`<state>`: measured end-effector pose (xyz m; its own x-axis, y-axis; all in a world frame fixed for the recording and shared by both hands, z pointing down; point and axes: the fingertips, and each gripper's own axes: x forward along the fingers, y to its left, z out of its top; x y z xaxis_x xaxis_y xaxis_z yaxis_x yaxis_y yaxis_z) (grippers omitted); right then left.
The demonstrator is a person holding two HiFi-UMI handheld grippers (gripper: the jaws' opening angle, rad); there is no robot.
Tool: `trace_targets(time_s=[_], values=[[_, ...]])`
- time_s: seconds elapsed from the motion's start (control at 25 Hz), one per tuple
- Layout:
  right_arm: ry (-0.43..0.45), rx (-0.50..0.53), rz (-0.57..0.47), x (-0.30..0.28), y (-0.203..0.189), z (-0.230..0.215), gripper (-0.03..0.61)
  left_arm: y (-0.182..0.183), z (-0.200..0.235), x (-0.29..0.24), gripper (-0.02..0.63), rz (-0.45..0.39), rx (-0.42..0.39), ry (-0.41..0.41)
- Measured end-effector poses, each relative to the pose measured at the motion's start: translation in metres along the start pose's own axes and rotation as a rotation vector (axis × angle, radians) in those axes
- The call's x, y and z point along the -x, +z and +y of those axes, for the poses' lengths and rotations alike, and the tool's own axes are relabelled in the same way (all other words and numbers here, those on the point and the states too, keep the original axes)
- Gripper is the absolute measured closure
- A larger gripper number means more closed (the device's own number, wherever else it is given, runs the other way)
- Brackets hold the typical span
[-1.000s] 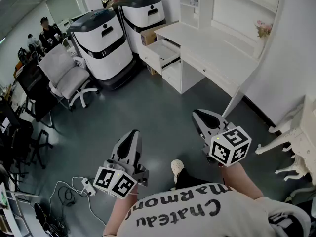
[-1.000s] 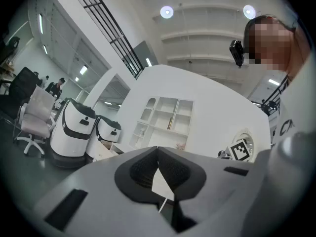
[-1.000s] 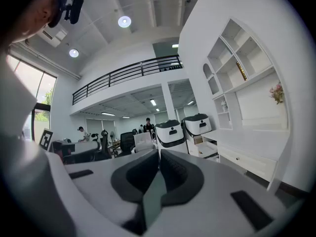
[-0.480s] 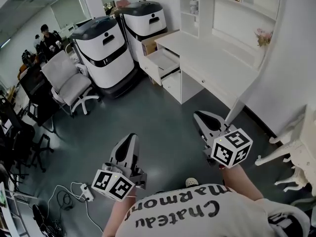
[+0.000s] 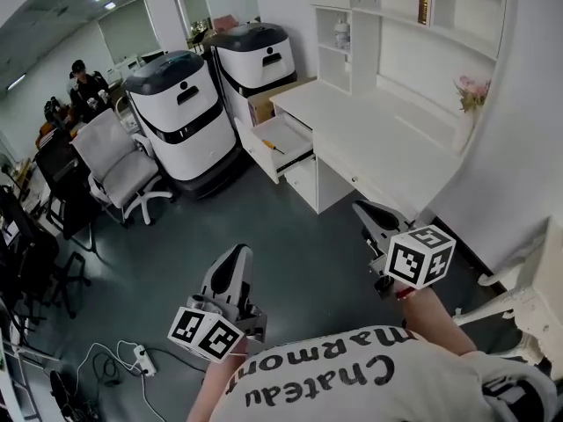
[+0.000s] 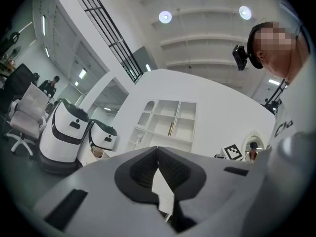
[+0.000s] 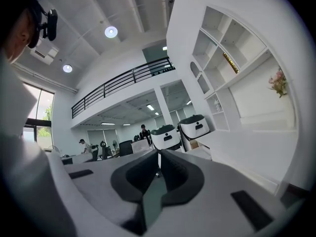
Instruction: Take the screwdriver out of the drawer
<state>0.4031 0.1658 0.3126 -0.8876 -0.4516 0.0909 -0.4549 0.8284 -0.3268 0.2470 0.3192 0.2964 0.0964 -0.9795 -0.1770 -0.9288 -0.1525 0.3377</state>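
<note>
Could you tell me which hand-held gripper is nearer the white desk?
Right: the right hand-held gripper hangs by the desk front edge; the left hand-held gripper is farther off, over floor.

The person wears a white T-shirt [image 5: 369,385] with large black lettering across the chest. A black head strap [image 6: 254,33] carries a small black camera [image 6: 240,57]. The left gripper [image 5: 238,251] and right gripper [image 5: 363,207] share smooth light-grey shells that taper to a rounded nose, with dark rectangular slots sunk into their upper faces. Their fingers [image 6: 140,169] are lined with black ribbed pads. Each gripper bears a white cube printed with black square markers: the right cube [image 5: 420,256] shows two such faces, as does the left cube [image 5: 205,333].
</note>
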Motion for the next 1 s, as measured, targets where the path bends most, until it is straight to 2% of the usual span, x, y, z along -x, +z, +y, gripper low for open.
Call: trace_targets(time_s=[0.32, 0.44, 0.56, 0.8, 1.0], values=[[0.020, -0.059, 0.126, -0.039, -0.041, -0.039, 0.543, -0.038, 0.021, -0.022, 0.591, 0.063, 0.024, 0.067], [0.016, -0.106, 0.148, -0.057, -0.054, -0.049, 0.543, -0.045, 0.038, -0.028, 0.591, 0.090, 0.026, 0.089], [0.030, -0.144, 0.165, -0.077, -0.062, -0.052, 0.543, -0.051, 0.062, -0.037, 0.591, 0.103, 0.060, 0.108], [0.009, -0.163, 0.157, -0.132, -0.057, -0.059, 0.543, -0.043, 0.117, -0.082, 0.591, 0.111, 0.097, 0.078], [-0.010, -0.161, 0.175, -0.185, -0.047, -0.053, 0.543, -0.020, 0.160, -0.124, 0.591, 0.122, 0.099, 0.026]])
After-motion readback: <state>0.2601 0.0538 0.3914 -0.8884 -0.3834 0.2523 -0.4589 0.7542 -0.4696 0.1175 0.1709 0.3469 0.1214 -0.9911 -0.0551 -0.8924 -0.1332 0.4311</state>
